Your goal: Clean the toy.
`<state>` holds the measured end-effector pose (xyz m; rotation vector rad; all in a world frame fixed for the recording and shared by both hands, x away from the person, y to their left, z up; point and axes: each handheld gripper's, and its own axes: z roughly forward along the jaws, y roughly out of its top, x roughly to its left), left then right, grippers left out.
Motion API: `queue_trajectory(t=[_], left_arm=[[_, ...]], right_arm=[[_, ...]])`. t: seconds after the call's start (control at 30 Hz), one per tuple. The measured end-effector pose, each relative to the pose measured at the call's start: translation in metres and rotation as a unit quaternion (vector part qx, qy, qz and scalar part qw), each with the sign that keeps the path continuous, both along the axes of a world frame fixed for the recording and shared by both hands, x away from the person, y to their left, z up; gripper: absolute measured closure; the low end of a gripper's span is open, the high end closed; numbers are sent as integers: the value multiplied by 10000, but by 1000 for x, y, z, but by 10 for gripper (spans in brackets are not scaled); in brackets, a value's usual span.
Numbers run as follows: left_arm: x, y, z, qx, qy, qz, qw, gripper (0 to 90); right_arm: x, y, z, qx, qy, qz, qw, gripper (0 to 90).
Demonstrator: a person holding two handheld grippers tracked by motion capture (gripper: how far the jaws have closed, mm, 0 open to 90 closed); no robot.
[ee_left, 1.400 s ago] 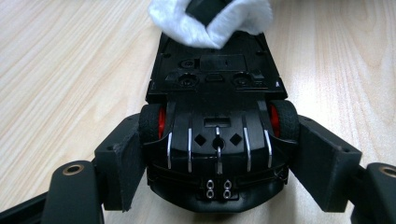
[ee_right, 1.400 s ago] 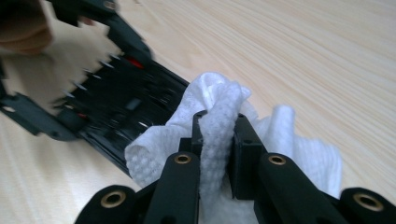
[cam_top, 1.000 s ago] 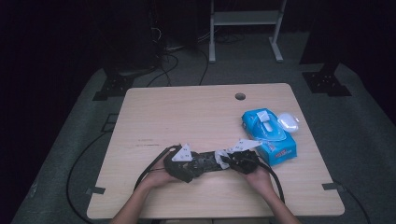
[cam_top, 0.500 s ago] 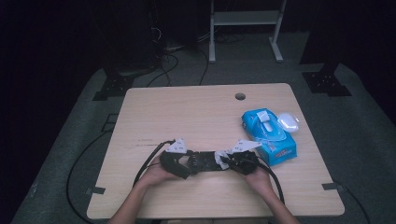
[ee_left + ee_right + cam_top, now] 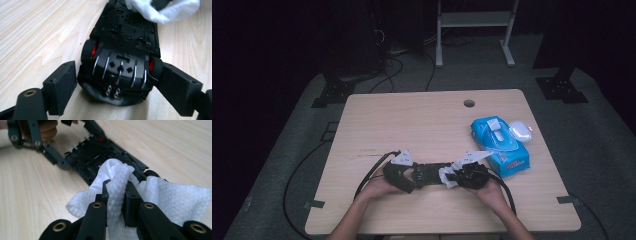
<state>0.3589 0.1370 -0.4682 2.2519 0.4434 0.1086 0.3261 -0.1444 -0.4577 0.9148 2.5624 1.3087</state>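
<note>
Presently the toy car, black with red in the wheels, lies upside down on the table near its near edge, between the two grippers; its underside faces up. Left gripper: jaws stand on either side of the car's end; the right-hand pad touches the wheel there, the left-hand pad sits just beside the other wheel with a sliver of a gap; the jaws have just been opening, so the car is between them but not clamped. Right gripper: jaws clenched on a bunched white wipe, which rests on the car's other end.

Long axis of the car runs left to right across the table in the high view, parallel to the near edge; one end points at the left gripper, the other at the right gripper; which end is the front I cannot tell.

Room: broad bare wood to the far side and to the far left; a narrow strip between the car and the near edge, taken up by the person's hands; to the right, a blue packet of wipes lies just beside the right gripper, with a small white case touching its far right corner; a round hole sits near the far edge.
</note>
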Motion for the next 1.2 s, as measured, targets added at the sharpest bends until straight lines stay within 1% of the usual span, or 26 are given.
queue_trajectory(t=[0.03,0.07,0.1,0.17,0.2,0.23,0.3,0.37,0.43,0.47,0.5,0.53,0.57,0.67,0.7,0.77,0.83,0.87,1.03,1.13,1.17,1.2], left_arm=[[1,2,1,-85,95,38,9999,179],[2,3,1,-155,141,58,9998,179],[2,4,3,-278,200,81,9994,179],[4,3,5,-442,286,120,9985,182],[5,3,5,-480,326,135,9982,181],[6,2,6,-499,347,167,9980,182],[9,1,4,-563,475,224,9970,182],[12,0,3,-630,542,318,9960,182],[15,1,3,-736,650,375,9945,189],[17,4,4,-856,722,434,9928,218],[18,5,4,-956,753,504,9913,240],[19,6,3,-983,789,541,9906,241],[19,6,3,-988,805,565,9902,241],[19,4,1,-923,833,560,9907,261],[19,4,1,-878,808,573,9912,260],[18,4,1,-879,803,543,9914,280],[17,3,0,-800,748,544,9925,282],[18,3,0,-791,742,548,9926,282],[19,3,-3,-844,860,641,9906,275],[21,3,-2,-894,887,723,9894,258],[21,3,-2,-888,918,771,9888,245],[23,3,-3,-859,1017,798,9879,216]], right_arm=[[0,0,0,-39,7,49,10000,809],[-1,1,0,-29,27,77,10000,809],[-1,1,0,-33,43,89,9999,808],[-1,3,1,-109,-8,136,9998,809],[-1,4,2,-188,-48,152,9997,809],[-1,4,2,-212,-67,145,9996,809],[-1,4,2,-220,-69,155,9996,808],[-1,4,2,-244,-90,171,9995,809],[-1,5,2,-273,-121,178,9994,805],[-2,5,2,-288,-141,186,9993,803],[-2,5,2,-298,-155,221,9992,803],[-2,5,2,-301,-155,249,9991,803],[-3,5,2,-303,-162,269,9990,803],[-2,6,2,-332,-186,281,9989,804],[-2,6,3,-341,-197,274,9988,804],[-1,5,3,-328,-175,252,9990,805],[-1,5,3,-302,-155,258,9991,804],[-2,5,3,-285,-147,258,9992,804],[-2,6,4,-257,-157,232,9993,804],[-2,7,4,-337,-207,258,9989,804],[-2,7,4,-358,-212,267,9988,805],[-2,6,4,-364,-211,270,9987,806]])
